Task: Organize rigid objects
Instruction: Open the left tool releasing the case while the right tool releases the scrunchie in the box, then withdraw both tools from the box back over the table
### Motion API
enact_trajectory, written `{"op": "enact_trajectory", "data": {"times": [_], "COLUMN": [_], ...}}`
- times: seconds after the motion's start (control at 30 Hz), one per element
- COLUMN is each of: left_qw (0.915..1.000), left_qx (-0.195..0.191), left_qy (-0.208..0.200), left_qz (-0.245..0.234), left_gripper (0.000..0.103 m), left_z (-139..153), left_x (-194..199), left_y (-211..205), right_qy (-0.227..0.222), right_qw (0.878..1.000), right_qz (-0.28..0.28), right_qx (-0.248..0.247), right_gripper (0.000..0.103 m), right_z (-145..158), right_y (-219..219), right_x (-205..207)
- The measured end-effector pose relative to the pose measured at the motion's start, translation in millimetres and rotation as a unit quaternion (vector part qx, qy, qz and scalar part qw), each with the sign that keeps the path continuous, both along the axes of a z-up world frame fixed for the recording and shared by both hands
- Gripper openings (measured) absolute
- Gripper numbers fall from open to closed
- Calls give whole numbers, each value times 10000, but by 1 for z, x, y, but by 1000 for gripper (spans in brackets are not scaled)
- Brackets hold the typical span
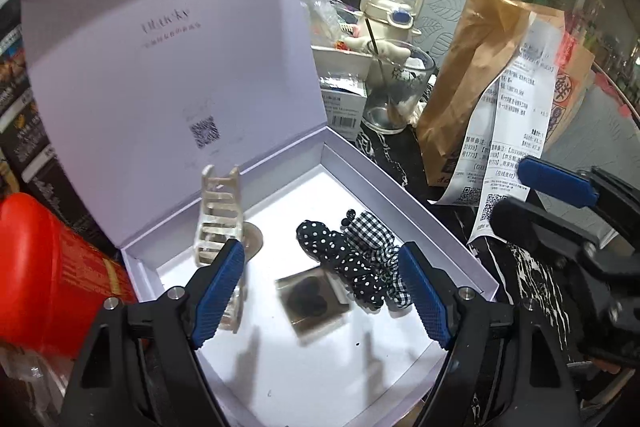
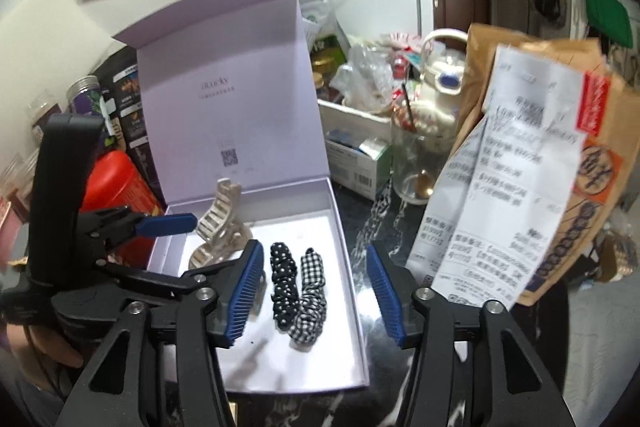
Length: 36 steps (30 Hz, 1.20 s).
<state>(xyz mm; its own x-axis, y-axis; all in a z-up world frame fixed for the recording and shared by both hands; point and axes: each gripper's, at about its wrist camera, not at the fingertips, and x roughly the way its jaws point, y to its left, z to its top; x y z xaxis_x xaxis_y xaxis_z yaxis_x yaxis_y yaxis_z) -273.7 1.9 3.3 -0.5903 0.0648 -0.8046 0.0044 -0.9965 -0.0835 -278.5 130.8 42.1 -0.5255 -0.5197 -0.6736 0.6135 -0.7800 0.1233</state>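
A lilac-white box [image 1: 384, 163] [image 2: 348, 259] stands with its lid up. On its floor lie a clear claw clip [image 1: 220, 211] [image 2: 218, 223], a polka-dot fabric clip [image 1: 344, 255] [image 2: 282, 279], a gingham fabric clip [image 1: 376, 239] [image 2: 310, 291] and a blurred square clear piece [image 1: 314, 301] with a dark shape inside. My left gripper [image 1: 320, 267] hangs open above the box floor, over the square piece, touching nothing. My right gripper [image 2: 314, 259] is open above the fabric clips and the box's right wall, with nothing held. In the left wrist view the right gripper [image 1: 520, 195] shows beside the box.
A red canister [image 1: 52, 267] [image 2: 116, 187] crowds the box's left side. Behind the box stand a glass cup [image 1: 396, 95] [image 2: 416, 163], a cream bottle [image 1: 392, 11] and small cartons. A brown paper bag [image 1: 468, 75] [image 2: 600, 163] with a long receipt [image 2: 512, 187] sits right.
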Motion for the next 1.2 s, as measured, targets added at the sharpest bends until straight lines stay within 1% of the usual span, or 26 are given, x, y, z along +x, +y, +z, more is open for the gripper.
{"op": "enact_trajectory", "data": {"times": [0.1,0.13,0.17,0.2,0.23,0.37,0.43,0.5,0.77,0.83,1.03,1.13,1.2], "left_qw": [9999,9999,9999,9999,9998,9995,9993,9989,9966,9957,9919,9904,9897], "left_qx": [50,49,41,31,22,-104,-137,-144,-269,-300,-442,-422,-392], "left_qy": [64,85,103,126,171,279,350,437,782,881,1188,1310,1370], "left_qz": [78,86,81,59,34,55,56,37,-8,-20,-70,-120,-170], "left_gripper": [81,83,85,95,103,103,103,103,103,103,103,103,103], "left_z": [9,13,15,18,21,34,41,48,80,88,111,121,127], "left_x": [6,8,10,13,17,28,35,40,67,76,102,117,125], "left_y": [-1,-1,-1,0,0,0,-2,-2,4,6,15,19,22], "right_qy": [144,150,155,171,186,308,361,416,723,817,1008,1134,1157], "right_qw": [9998,9998,9998,9998,9997,9993,9992,9991,9973,9965,9947,9933,9930], "right_qz": [74,83,86,94,96,-1,-47,-74,-130,-167,-225,-245,-248], "right_qx": [92,96,89,78,85,188,146,107,94,66,19,-9,-32], "right_gripper": [59,64,66,67,67,67,67,70,71,74,74,74,78], "right_z": [11,15,17,20,22,30,36,42,67,72,88,95,98], "right_y": [2,4,5,7,8,11,13,17,25,29,39,45,49], "right_x": [10,13,15,18,20,30,35,41,67,74,96,110,117]}}
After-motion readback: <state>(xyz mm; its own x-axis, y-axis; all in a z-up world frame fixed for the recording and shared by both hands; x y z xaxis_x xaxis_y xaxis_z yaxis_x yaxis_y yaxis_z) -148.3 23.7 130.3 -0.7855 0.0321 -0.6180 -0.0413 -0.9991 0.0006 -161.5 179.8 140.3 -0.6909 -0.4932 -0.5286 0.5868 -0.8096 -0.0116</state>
